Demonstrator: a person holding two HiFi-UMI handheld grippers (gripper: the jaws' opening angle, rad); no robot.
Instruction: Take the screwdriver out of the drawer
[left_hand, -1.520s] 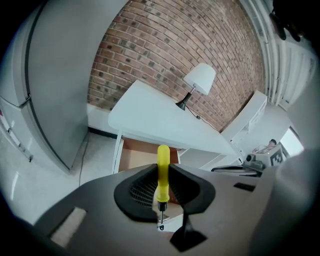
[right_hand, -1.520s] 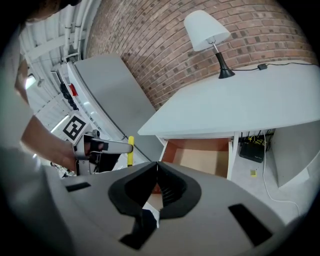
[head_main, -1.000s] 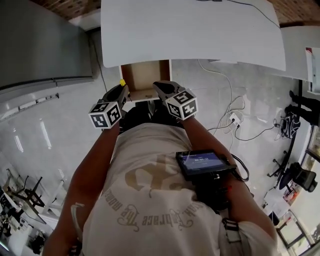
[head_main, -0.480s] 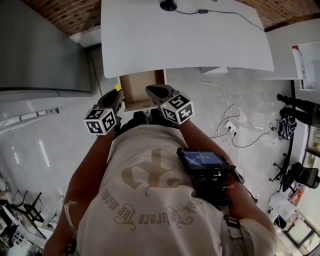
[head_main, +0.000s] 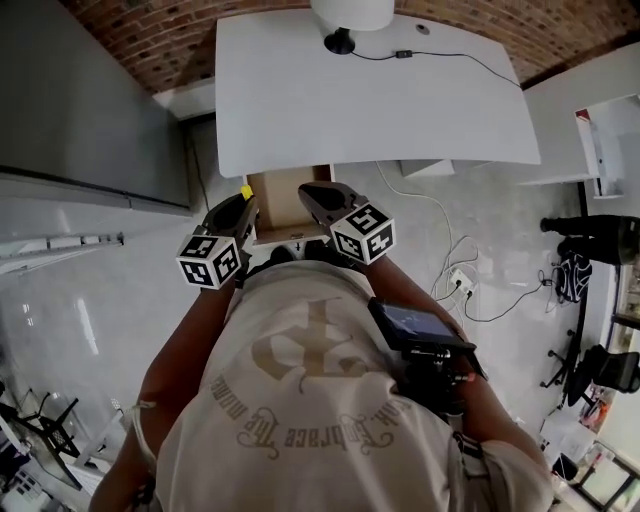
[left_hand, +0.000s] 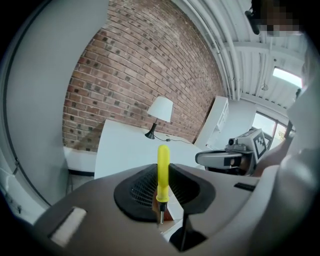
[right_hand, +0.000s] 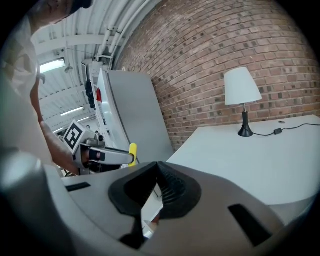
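Far left: tall grey cabinet (head_main: 80, 100). Next to it, left gripper (left_hand: 162, 186), jaws only narrowly apart and clamped on the yellow screwdriver (left_hand: 163, 167). Screwdriver upright between the pads, handle up, metal tip down. Seen from the head view, just over the left wall of the open drawer (head_main: 285, 195), gripped rather than lying inside. Drawer standing open under the tabletop's near edge, toward its left corner. Just right of the drawer, right gripper (right_hand: 159, 167), jaws closed together with nothing between them. On the white tabletop (head_main: 400, 110), lamp (head_main: 350, 12) at the far edge, cable (head_main: 378, 55) trailing rightward from its base.
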